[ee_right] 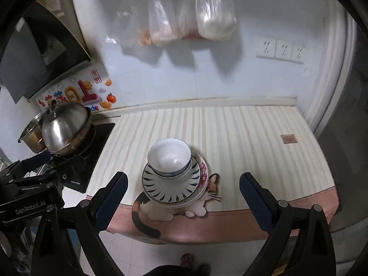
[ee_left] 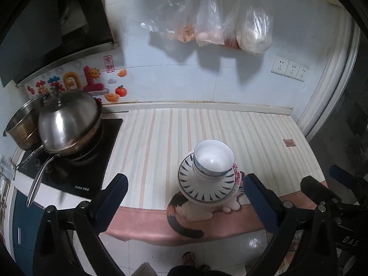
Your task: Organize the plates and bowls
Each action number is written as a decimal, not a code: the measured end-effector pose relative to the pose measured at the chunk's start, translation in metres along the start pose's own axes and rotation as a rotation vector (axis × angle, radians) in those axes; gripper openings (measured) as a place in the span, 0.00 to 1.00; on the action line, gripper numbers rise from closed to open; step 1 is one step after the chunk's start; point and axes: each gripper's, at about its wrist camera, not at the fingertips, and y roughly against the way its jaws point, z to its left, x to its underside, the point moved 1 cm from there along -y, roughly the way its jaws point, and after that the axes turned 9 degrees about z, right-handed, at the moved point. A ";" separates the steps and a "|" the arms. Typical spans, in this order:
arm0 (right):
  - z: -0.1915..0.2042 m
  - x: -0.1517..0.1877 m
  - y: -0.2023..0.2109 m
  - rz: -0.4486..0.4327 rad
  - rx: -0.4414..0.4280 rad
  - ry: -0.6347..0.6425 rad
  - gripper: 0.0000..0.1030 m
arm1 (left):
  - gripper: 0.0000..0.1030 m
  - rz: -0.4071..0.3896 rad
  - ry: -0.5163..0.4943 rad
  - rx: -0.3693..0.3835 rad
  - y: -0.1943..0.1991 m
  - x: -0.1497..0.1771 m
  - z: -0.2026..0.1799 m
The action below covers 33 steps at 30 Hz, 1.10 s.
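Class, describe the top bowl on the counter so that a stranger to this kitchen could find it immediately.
Start at the striped counter cloth right of the stove. Near its front edge, over a printed cat, plates are stacked. The bowl stands upright on the dash-patterned plate: deep, plain white inside, blue-banded outside, unlike the flat patterned plates beneath.

You could read "GenRobot.AI" in pale letters on the black body of the left gripper (ee_right: 32, 204) in the right wrist view. In the left wrist view, the letters "DAS" stood on the black body of the right gripper (ee_left: 349, 240), cut off at the edge. The cooktop (ee_left: 76, 174) carried a small white brand mark near its front edge, too small for you to make out
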 end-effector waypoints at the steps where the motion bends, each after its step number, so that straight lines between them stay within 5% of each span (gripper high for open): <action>1: 0.001 0.006 0.010 -0.009 -0.001 0.000 0.97 | 1.00 -0.004 -0.001 -0.004 0.006 0.004 0.000; 12: -0.001 0.060 0.099 -0.091 -0.013 0.034 0.97 | 1.00 -0.056 0.051 -0.066 0.067 0.054 -0.007; 33: -0.008 0.093 0.170 -0.168 -0.016 0.074 0.98 | 1.00 -0.127 0.042 -0.099 0.122 0.091 -0.016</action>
